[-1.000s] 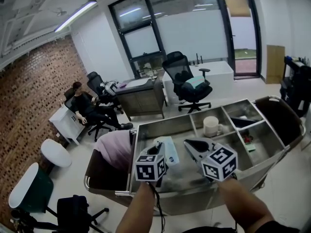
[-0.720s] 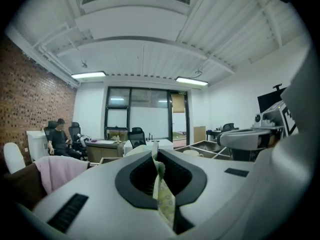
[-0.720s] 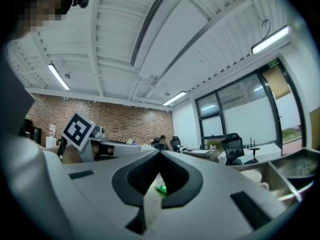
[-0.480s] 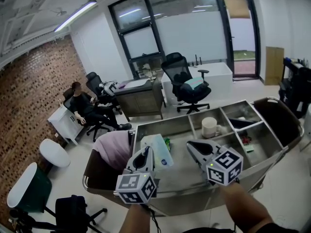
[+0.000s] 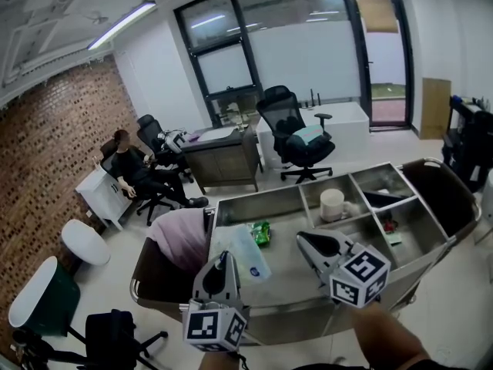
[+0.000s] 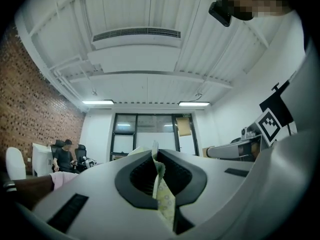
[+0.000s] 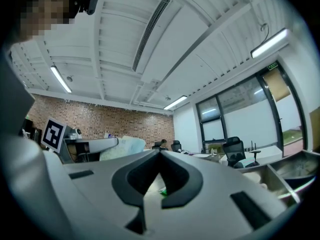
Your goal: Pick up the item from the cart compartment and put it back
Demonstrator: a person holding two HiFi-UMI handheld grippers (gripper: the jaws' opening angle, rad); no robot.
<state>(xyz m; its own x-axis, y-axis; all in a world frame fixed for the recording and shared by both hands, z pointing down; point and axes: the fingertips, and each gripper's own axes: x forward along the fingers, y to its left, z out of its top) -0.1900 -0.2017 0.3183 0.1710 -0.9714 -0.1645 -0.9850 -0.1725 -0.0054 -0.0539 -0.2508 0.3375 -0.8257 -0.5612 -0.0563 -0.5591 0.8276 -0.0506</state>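
My left gripper [image 5: 223,259] is shut on a pale soft packet [image 5: 248,254] and holds it above the near left part of the steel cart [image 5: 254,200]. The left gripper view shows the packet's patterned edge [image 6: 163,196] pinched between the shut jaws of that gripper [image 6: 154,155]. A small green packet [image 5: 260,232] lies in the big left compartment. To the right, my right gripper [image 5: 311,244] hovers over the cart, shut with nothing in it. In the right gripper view, the green packet [image 7: 162,190] shows below that gripper's [image 7: 159,153] closed jaws, and the pale packet [image 7: 122,147] hangs at the left.
A white cup [image 5: 333,203] stands in a middle compartment, with small items [image 5: 389,227] in the compartments to the right. A pink bag [image 5: 182,237] hangs on the cart's left end and a dark bag [image 5: 443,191] on its right. Office chairs, desks and a seated person [image 5: 131,168] are behind.
My left gripper has drawn back toward me and risen with the pale packet, uncovering the green packet. The right gripper has drifted slightly right and nearer.
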